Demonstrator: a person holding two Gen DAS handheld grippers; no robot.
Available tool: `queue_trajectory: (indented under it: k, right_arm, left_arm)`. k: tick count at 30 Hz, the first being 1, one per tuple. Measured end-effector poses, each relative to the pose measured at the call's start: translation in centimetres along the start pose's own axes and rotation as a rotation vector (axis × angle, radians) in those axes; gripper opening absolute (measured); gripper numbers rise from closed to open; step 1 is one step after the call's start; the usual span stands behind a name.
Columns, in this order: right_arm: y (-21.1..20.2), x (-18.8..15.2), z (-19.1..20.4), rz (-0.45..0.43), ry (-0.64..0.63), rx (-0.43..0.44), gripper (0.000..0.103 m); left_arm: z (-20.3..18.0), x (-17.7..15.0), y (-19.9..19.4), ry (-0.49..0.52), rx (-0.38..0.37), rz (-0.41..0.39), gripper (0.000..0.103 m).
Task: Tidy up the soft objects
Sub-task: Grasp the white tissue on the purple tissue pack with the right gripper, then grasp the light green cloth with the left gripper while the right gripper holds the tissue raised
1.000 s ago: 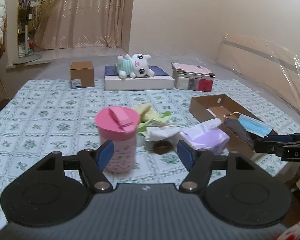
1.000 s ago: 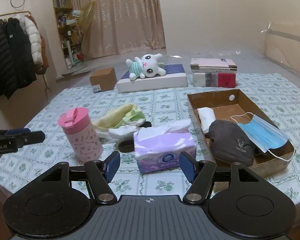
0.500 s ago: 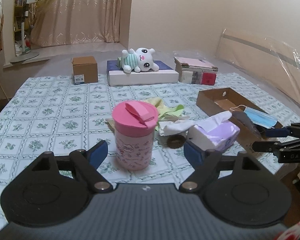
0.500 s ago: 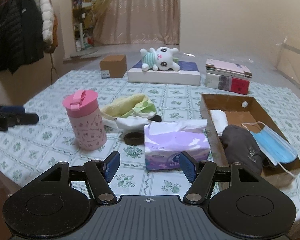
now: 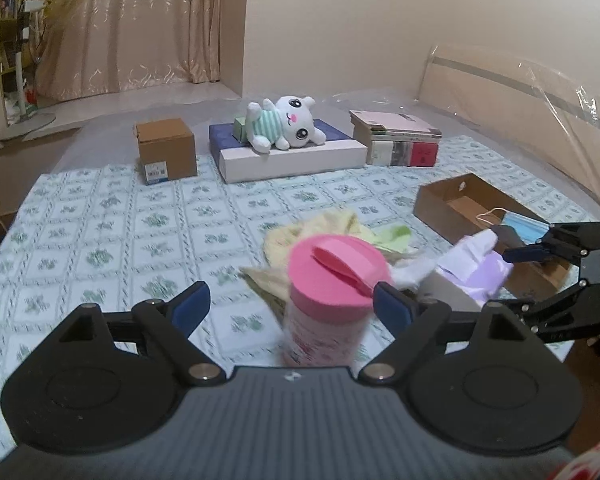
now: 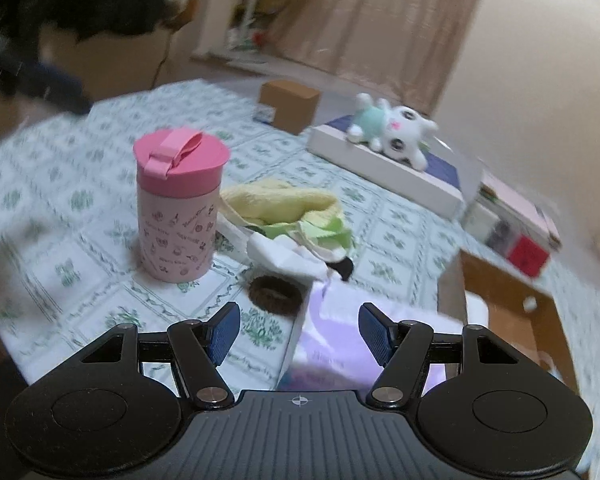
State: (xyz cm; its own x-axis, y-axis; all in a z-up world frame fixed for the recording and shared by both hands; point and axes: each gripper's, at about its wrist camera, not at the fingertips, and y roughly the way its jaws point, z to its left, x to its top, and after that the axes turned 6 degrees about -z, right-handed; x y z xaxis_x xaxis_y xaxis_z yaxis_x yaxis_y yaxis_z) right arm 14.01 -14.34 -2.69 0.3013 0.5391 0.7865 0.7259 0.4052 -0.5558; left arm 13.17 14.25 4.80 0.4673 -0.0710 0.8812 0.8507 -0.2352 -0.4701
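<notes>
Both claws are spread wide, holding nothing: left gripper (image 5: pixel 288 308) straddles the pink tumbler (image 5: pixel 327 296), right gripper (image 6: pixel 298 330) hovers over the near purple tissue pack (image 6: pixel 352 344). Cloth pile (image 6: pixel 288 216) sits mid-table; a clumsy reach probably tips the tumbler.

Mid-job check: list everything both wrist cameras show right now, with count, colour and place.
Lidded plastic cup: 1, pink, upright, front centre.
Soft cloths: a heap, yellow, green, white, behind the cup.
Hair tie: 1, dark brown, before the heap.
Tissue pack: 1, lilac, front right.
Cardboard tray: 1, brown, right side.
Face mask: 1, blue, in the tray.
Plush toy: 1, white and mint, on a flat white box.
Cardboard cube: 1, brown, far left.
Books: a stack, far right.
Left gripper: open.
Right gripper: open.
</notes>
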Motion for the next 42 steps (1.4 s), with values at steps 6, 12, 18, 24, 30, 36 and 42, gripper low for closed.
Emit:
queue_trajectory:
  k: [6, 12, 18, 24, 30, 36, 42]
  right_arm:
    - [4.3, 1.1, 0.9, 0.030, -0.188, 0.036, 0.065]
    - [8.8, 2.2, 1.4, 0.090, -0.328, 0.093, 0.047]
    - [12.5, 2.5, 1.9, 0.157, -0.436, 0.136, 0.042]
    - [14.6, 2.4, 0.7, 0.216, -0.439, 0.148, 0.022]
    - [13.1, 3.3, -1.0, 0.194, -0.335, 0.146, 0.004]
    - [10.4, 6.2, -4.3, 0.100, -0.156, 0.115, 0.003]
    - [7.4, 9.5, -7.4, -0.012, -0.040, 0.045, 0.003]
  left_arm:
    - [2.5, 2.3, 2.5, 0.046, -0.008, 0.014, 0.089]
    - [4.4, 4.2, 5.7, 0.097, -0.032, 0.048, 0.089]
    - [5.3, 5.3, 8.8, 0.128, -0.062, 0.070, 0.089]
    - [5.8, 5.2, 11.3, 0.147, -0.086, 0.092, 0.089]
    - [6.3, 5.8, 12.9, 0.134, -0.104, 0.114, 0.089]
    - [5.9, 7.8, 14.4, 0.156, -0.133, 0.144, 0.089]
    - [4.6, 9.0, 17.4, 0.198, -0.212, 0.217, 0.089]
